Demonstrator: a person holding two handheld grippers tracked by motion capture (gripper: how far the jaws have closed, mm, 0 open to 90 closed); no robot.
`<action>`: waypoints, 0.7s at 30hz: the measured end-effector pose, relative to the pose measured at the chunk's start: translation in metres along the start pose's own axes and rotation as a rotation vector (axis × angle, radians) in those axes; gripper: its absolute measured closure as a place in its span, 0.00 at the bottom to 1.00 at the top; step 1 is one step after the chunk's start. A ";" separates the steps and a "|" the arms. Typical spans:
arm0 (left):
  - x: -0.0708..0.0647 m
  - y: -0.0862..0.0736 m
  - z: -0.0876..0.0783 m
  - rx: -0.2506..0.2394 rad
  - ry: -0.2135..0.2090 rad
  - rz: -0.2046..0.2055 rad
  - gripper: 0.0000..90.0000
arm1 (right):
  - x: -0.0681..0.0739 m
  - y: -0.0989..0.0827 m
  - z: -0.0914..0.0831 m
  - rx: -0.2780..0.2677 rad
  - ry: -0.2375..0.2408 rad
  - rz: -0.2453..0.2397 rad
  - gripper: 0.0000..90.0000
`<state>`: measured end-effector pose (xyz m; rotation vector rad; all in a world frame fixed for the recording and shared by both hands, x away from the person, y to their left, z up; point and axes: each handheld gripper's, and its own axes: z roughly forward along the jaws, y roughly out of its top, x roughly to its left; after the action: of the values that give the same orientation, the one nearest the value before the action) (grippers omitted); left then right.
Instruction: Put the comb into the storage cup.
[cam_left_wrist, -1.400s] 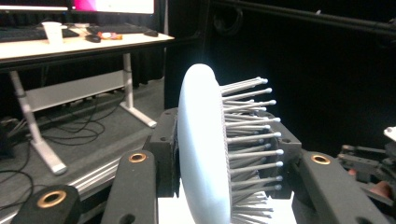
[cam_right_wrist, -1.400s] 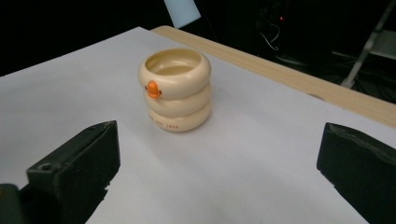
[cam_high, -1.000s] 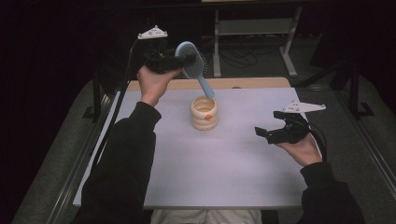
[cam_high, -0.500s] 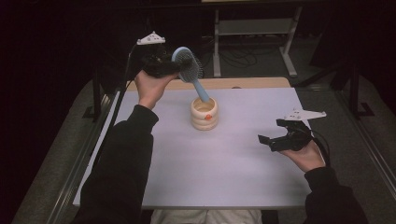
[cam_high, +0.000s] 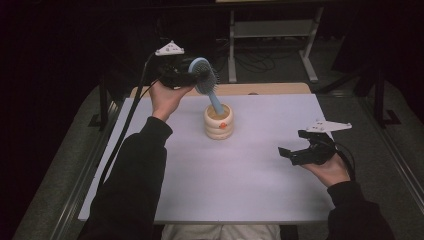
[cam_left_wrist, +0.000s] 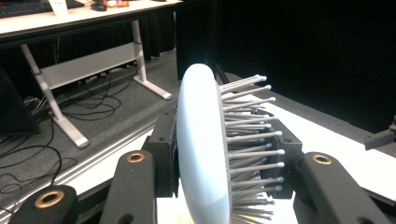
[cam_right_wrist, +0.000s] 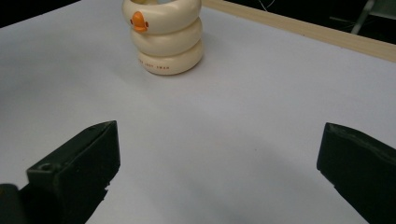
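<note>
High view first: the left gripper (cam_high: 192, 75) is raised over the far part of the desk (cam_high: 250, 200), its fingers clamped on the oval head of a pale blue hairbrush (cam_high: 206, 80). The brush hangs handle-down, and its handle tip sits in the mouth of a cream ringed holder (cam_high: 219, 122), a grip on the head that leaves the handle free to go in. The right gripper (cam_high: 300, 150) rests low near the desk's right edge, well apart from the holder, out of the brush's way.

Left gripper view: the black fingers (cam_left_wrist: 161, 158) press the brush head (cam_left_wrist: 201, 149) from both sides, one on its smooth back and one on the bristle side, so it stays edge-on and steady.

Right gripper view: the fingers (cam_right_wrist: 79, 158) stand wide apart with nothing between them, pointed at the holder (cam_right_wrist: 163, 37), which stands upright on the white desk (cam_right_wrist: 233, 140), probably ready to steady it if it tips.
</note>
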<state>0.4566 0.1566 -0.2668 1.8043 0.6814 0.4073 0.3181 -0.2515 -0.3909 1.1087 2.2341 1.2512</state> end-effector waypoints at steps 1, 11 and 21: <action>0.000 -0.001 0.001 -0.004 -0.004 -0.010 0.61 | 0.000 -0.001 0.000 0.002 0.000 0.003 0.00; 0.009 -0.015 0.007 0.007 -0.005 -0.039 0.61 | 0.000 -0.004 0.000 0.018 0.003 0.002 0.00; 0.017 -0.033 0.018 0.004 -0.013 -0.086 0.61 | 0.000 -0.006 0.002 0.032 0.006 0.003 0.00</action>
<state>0.4717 0.1616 -0.3047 1.7730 0.7486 0.3370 0.3170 -0.2517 -0.3970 1.1214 2.2647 1.2259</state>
